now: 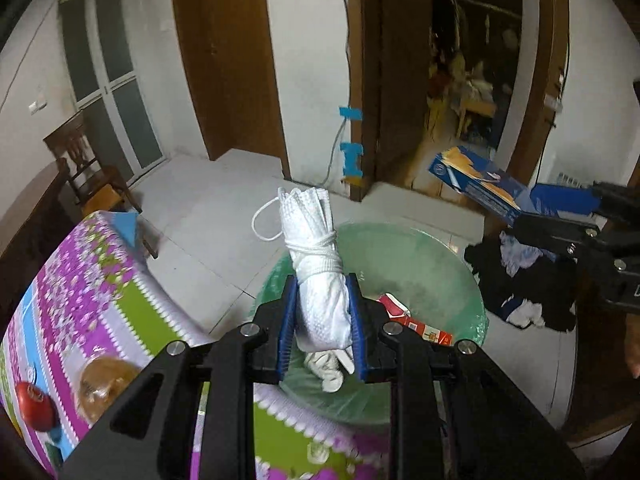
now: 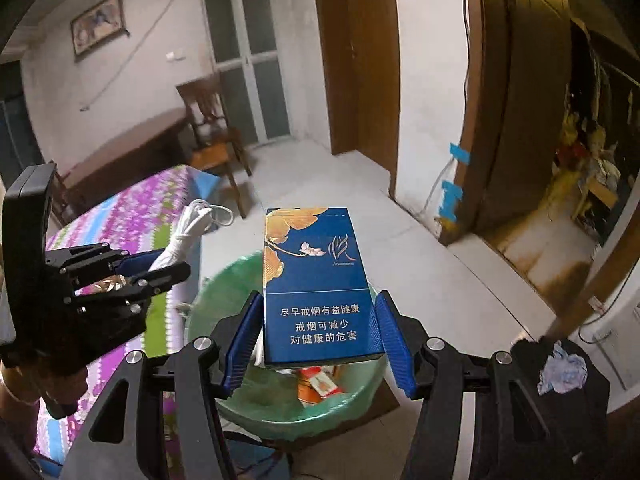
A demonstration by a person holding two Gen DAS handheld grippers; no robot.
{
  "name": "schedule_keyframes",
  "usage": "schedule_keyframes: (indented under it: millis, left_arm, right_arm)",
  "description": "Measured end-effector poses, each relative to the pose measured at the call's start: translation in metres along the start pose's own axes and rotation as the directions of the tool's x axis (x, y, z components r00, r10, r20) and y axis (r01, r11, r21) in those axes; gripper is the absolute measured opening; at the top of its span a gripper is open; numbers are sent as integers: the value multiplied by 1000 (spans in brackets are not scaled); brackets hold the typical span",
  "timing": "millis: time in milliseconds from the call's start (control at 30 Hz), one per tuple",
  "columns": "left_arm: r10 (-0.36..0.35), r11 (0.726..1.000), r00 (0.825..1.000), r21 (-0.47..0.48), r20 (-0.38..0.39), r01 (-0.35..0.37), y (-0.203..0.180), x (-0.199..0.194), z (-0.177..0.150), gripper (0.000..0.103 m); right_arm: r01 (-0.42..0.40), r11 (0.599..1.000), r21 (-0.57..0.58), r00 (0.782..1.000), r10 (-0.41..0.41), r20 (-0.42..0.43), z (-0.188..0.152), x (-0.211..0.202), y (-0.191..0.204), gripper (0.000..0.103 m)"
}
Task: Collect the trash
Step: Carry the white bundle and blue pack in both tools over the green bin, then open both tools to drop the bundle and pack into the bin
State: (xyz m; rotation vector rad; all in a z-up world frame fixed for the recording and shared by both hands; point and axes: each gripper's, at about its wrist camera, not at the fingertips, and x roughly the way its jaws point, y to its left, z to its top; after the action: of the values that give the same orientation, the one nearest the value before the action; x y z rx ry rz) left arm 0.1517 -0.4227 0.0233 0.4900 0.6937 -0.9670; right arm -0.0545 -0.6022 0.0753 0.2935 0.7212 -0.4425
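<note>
My left gripper (image 1: 323, 312) is shut on a white cloth bundle (image 1: 316, 264) tied with white cord, held above the green-lined trash bin (image 1: 432, 256). It also shows in the right wrist view (image 2: 160, 268) with the bundle (image 2: 180, 248). My right gripper (image 2: 316, 332) is open, its blue pads standing apart from the sides of a blue cigarette carton (image 2: 312, 288) that sits between them above the bin (image 2: 240, 276). The carton also shows in the left wrist view (image 1: 476, 184). Red and orange packs (image 2: 320, 386) lie inside the bin.
A table with a purple and green flowered cloth (image 1: 80, 280) stands left of the bin, with an apple (image 1: 36, 404) and a jar (image 1: 102, 384) on it. Dark clothes (image 1: 520, 280) are piled to the right. A wooden chair (image 2: 212, 136) stands behind.
</note>
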Motion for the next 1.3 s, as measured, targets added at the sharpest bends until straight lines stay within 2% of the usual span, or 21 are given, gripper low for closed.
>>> schedule_keyframes:
  millis: [133, 333, 567, 867, 933, 967, 1000, 1033, 1100, 1300]
  left_arm:
    - [11, 1000, 1000, 24, -25, -11, -8, 16, -3, 22]
    - [22, 1000, 999, 1, -39, -22, -2, 20, -5, 22]
    - [30, 1000, 999, -3, -39, -30, -6, 22, -5, 22]
    - [36, 999, 999, -9, -38, -36, -2, 24, -4, 23]
    - [43, 999, 998, -2, -37, -43, -3, 26, -3, 25]
    - [59, 998, 997, 0, -41, -59, -3, 27, -1, 30]
    - [77, 997, 996, -8, -46, -77, -1, 28, -1, 45]
    - [88, 996, 995, -20, -45, -89, 0, 28, 0, 49]
    - [77, 996, 996, -50, -37, -79, 6, 25, -2, 49]
    - [90, 995, 996, -47, -15, -91, 6, 16, -8, 49]
  right_arm:
    - [18, 1000, -19, 999, -19, -45, -3, 20, 0, 59]
    - [16, 999, -48, 996, -20, -87, -12, 40, 13, 59]
    - [8, 998, -60, 995, -14, -98, -12, 57, 32, 59]
    - [9, 998, -67, 994, -16, -104, -9, 62, 36, 59]
    - [13, 997, -80, 995, -21, -96, -8, 65, 38, 59]
    - [8, 996, -83, 995, -16, -100, -8, 67, 38, 64]
    - [14, 997, -76, 993, -23, -113, -8, 72, 37, 74]
    - [18, 998, -65, 993, -26, -111, -8, 74, 35, 75]
    - [26, 998, -63, 993, -33, -115, -9, 78, 34, 75]
    - [52, 994, -96, 992, -63, -112, -17, 76, 36, 73]
